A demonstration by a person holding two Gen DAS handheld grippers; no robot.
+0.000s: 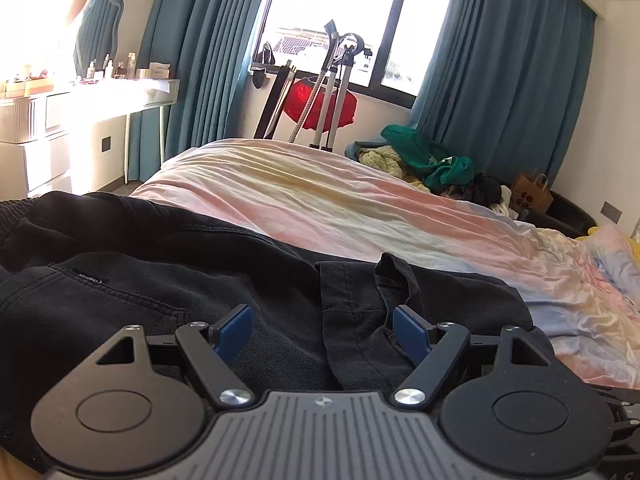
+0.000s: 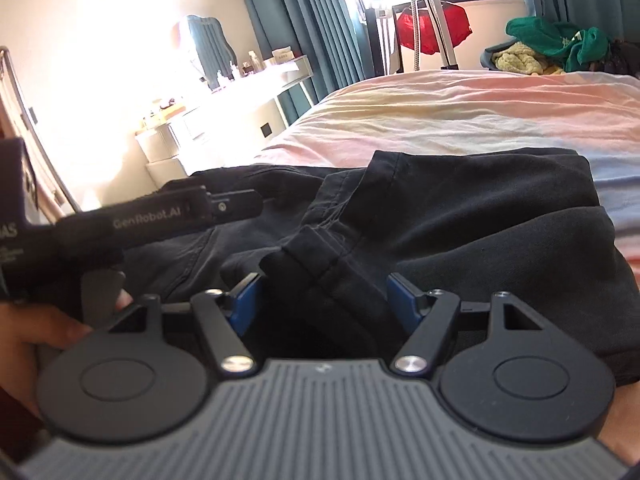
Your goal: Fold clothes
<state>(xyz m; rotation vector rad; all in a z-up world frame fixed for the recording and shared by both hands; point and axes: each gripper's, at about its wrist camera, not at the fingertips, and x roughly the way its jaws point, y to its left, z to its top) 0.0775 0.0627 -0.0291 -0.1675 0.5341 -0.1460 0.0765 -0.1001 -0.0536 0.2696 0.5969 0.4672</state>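
Left wrist view: black trousers [image 1: 192, 280] lie on the bed [image 1: 320, 192], long axis running left to right; the left gripper [image 1: 322, 330] hangs spread wide, holding nothing, over a raised cuff fold [image 1: 394, 276].

Right wrist view: the right gripper [image 2: 322, 300], equally wide, straddles a hem fold [image 2: 308, 256] without clamping it; the trousers [image 2: 480, 208] extend ahead and rightward.

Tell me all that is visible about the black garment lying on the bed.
The black garment looks like faded cotton twill, with stitched seams, a small woven label and a loose belt loop. It lies crumpled and partly folded on the pastel bedsheet. Both grippers, left and right, hover over it with jaws open.
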